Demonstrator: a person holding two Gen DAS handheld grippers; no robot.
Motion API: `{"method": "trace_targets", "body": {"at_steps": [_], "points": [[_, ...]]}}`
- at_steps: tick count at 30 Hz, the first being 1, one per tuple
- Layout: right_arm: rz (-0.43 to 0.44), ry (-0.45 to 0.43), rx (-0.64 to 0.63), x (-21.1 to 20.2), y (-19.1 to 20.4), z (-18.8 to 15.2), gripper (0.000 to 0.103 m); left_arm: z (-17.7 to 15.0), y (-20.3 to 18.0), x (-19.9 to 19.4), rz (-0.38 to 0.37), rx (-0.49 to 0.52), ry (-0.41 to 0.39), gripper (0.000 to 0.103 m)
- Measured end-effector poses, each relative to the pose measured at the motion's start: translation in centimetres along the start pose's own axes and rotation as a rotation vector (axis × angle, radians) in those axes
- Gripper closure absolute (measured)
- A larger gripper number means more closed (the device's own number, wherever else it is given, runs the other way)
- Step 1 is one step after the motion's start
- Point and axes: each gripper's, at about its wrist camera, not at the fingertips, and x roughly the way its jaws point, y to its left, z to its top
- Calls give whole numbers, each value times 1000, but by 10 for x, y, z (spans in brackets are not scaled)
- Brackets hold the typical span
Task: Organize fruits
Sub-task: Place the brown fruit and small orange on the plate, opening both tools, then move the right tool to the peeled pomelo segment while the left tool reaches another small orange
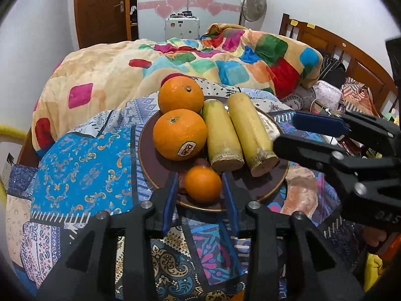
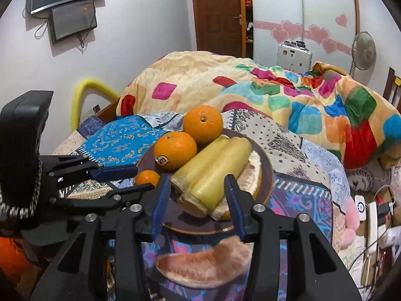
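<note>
plate (image 1: 265, 190) on bed | small orange (image 1: 203, 183) at plate's near rim, inside spread left claw (image 1: 200, 193): firm, light, rolls, grip its middle | pomelo segment (image 2: 205, 263) off plate, below spread right claw (image 2: 198, 200): soft, pinch gently

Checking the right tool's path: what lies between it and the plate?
In the right wrist view, a pomelo segment lies on the quilt between right tool and plate.
</note>
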Motion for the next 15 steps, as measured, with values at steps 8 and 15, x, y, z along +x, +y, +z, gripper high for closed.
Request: {"method": "trace_targets", "body": {"at_steps": [8,15], "points": [[-38,2,15,-16,-8,-17,50,-5,-5,-16,13,4,-17,58],[-142,12,5,-26,-3,-39,16,-18,-2,-39,34,-23,-33,45]]}}
